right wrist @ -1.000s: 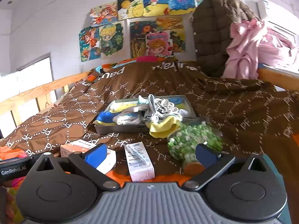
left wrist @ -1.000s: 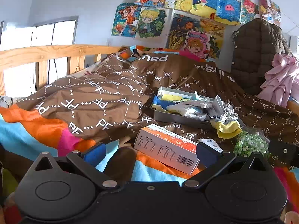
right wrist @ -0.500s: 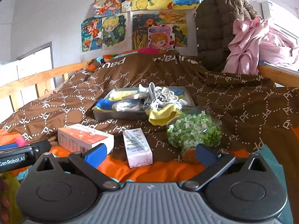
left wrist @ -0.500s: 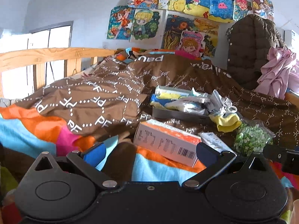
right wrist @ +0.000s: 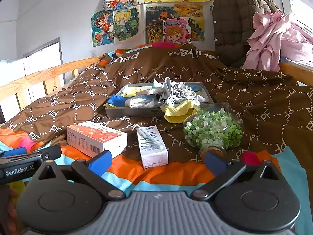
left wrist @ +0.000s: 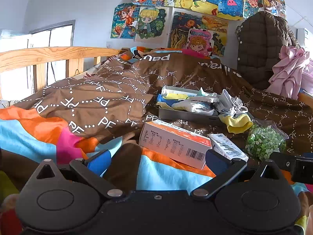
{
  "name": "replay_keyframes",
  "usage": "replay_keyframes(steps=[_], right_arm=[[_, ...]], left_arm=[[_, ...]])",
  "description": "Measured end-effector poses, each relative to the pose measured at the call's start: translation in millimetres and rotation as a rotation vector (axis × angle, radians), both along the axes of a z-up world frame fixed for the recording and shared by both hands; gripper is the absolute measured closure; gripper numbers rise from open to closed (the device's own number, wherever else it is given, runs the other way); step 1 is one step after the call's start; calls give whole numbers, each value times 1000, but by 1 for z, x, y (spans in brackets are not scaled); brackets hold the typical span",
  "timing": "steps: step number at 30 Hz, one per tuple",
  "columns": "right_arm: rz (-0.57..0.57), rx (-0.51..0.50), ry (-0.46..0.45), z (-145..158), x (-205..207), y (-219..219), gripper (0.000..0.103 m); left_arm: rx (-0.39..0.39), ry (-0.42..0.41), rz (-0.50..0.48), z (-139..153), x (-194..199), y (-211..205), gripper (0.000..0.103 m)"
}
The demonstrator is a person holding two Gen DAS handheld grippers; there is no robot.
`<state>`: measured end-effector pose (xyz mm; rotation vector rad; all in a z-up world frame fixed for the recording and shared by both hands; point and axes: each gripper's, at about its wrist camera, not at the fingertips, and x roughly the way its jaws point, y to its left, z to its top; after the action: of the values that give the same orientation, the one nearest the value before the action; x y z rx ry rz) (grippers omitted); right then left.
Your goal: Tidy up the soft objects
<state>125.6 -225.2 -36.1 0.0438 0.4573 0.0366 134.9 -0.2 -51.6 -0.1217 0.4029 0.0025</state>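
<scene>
left hand-held gripper [left wrist: 155, 159] agape, empty; right hand-held gripper [right wrist: 157, 161] same | yellow sock [right wrist: 179, 110] drapes over tray [right wrist: 135, 112] rim

— What lies ahead of the right tongs [right wrist: 157, 161]?
— A small carton [right wrist: 152, 146] just ahead, box [right wrist: 95, 137] to its left, bag [right wrist: 213, 130] right, tray [right wrist: 137, 112] behind them.

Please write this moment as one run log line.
left gripper: open, empty | right gripper: open, empty | yellow sock: hanging over tray edge

Boxes [right wrist: 95, 137] + candy bag [right wrist: 213, 131] block tray [right wrist: 137, 112] front.
</scene>
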Motion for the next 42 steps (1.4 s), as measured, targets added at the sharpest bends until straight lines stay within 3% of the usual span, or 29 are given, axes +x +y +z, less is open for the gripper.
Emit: replay_keyframes(steps=[42], right_arm=[[-30, 7, 41, -3, 3, -3, 0]], left_arm=[[-3, 24, -30, -7, 0, -2, 1]])
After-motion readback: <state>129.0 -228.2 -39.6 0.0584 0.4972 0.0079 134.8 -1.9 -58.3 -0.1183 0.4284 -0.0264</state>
